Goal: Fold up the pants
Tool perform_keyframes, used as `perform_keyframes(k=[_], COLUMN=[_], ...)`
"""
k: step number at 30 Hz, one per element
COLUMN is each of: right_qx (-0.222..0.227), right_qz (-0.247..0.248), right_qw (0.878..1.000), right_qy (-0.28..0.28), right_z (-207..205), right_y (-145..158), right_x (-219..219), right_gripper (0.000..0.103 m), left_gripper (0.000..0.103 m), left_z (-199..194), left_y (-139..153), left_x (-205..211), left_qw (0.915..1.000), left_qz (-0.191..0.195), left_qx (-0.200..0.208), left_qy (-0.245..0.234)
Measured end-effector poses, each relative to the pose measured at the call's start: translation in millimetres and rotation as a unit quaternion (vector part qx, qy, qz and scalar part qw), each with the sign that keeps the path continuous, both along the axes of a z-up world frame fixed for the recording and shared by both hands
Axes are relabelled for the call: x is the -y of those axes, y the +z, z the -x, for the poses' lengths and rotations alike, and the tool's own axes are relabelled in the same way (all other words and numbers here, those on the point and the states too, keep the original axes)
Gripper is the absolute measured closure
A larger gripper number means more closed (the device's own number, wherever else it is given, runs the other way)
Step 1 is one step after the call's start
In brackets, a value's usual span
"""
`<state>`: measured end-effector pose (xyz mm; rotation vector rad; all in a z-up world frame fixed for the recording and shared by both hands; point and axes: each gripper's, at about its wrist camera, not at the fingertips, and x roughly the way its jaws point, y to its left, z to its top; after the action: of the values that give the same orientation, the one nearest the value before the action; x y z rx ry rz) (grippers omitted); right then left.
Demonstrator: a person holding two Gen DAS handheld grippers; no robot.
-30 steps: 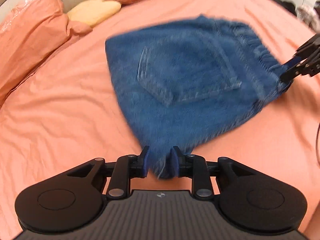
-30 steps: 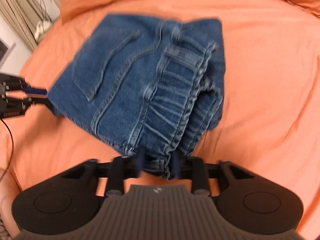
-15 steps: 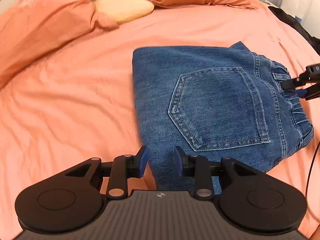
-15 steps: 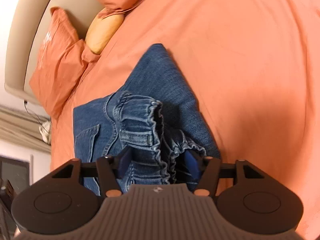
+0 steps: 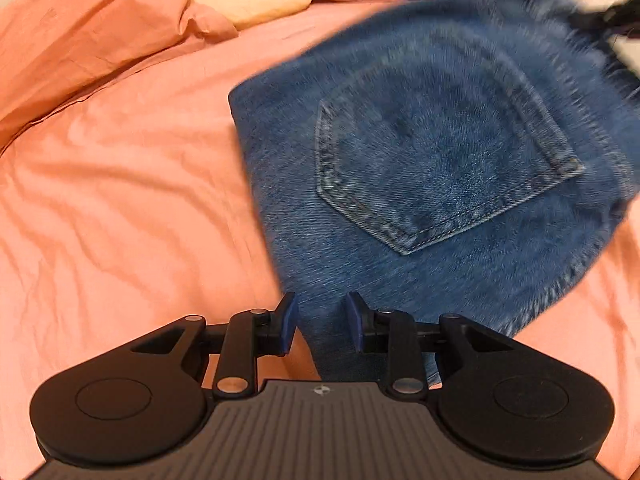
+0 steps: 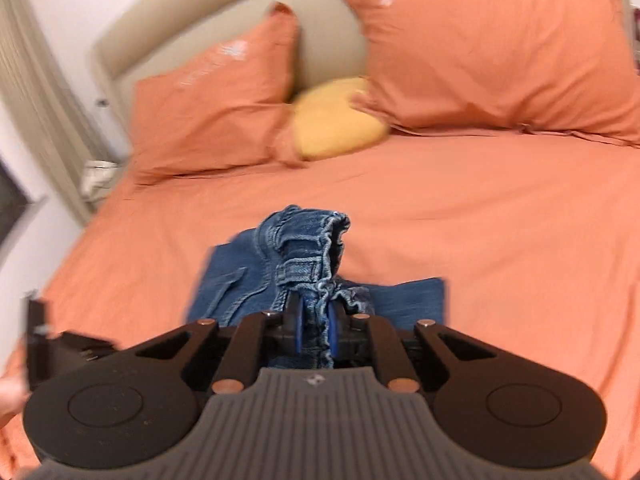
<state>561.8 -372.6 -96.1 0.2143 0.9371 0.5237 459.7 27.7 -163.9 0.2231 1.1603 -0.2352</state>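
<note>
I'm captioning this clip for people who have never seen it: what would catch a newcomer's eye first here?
The blue denim pants, folded and blurred, stand out against the orange bedsheet; the right gripper pinches their gathered waistband, while the left gripper sits with its fingers apart over the denim's near edge. Behind, two orange pillows lean on the beige headboard with a yellow cushion between them.

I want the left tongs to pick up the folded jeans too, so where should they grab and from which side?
Grip the near folded edge of the jeans, coming in low from the front. That edge already lies between the open left tongs, flat on the bedsheet. The right tongs are shut on the gathered waistband at the far end, so a hold here would likely support the opposite end.
</note>
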Motion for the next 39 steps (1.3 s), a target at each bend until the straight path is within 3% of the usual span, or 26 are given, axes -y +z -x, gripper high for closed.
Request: perform_keyframes(k=[4,7,10,14,15,20,23,26,30,34,39], right_qx=[-0.062,-0.094,-0.109,-0.088,-0.077,0.016,0.029,0.046,0.023,-0.004,-0.008], right_qz=[0.053,0.059,0.057,0.086,0.099,0.143,0.131,0.163,0.178,0.174,0.181], right_qw=[0.996,0.992,0.989,0.990,0.990,0.989,0.991,0.985,0.984,0.985,0.983], right_qy=[-0.035,-0.060,-0.082,-0.068,-0.065,-0.010,0.019,0.034,0.018,0.006,0.007], right_z=[-20,-19,-22,-19,-11,43,81,106,113,113,107], right_y=[-50,-92,-113,-101,-92,-47,-44,-59,-94,-122,-106], right_x=[8,20,26,13,13,-2,-11,-26,-20,-17,-19], right_gripper=[0.096,0.097,0.097,0.087,0.077,0.076,0.077,0.077,0.080,0.081,0.081], left_gripper=[0.069,0.069,0.069,0.074,0.074,0.074,0.076,0.078,0.080,0.079,0.078], left_z=[1,0,-4,6,13,49,59,60,62,59,58], left_y=[-3,-10,-18,-5,2,26,18,5,-15,-28,-3], left_x=[5,7,9,7,7,16,26,27,29,23,26], left_qw=[0.9999,0.9997,0.9990,0.9988,0.9990,0.9980,0.9972,0.9984,0.9984,0.9992,0.9967], left_qz=[0.004,0.005,-0.025,-0.034,-0.027,-0.006,-0.014,-0.014,-0.036,-0.024,-0.050], left_qx=[0.001,-0.006,-0.018,-0.009,-0.001,0.039,0.047,0.033,-0.003,-0.018,-0.012], left_qy=[-0.013,-0.021,-0.032,-0.033,-0.036,-0.050,-0.056,-0.044,-0.044,-0.025,-0.063])
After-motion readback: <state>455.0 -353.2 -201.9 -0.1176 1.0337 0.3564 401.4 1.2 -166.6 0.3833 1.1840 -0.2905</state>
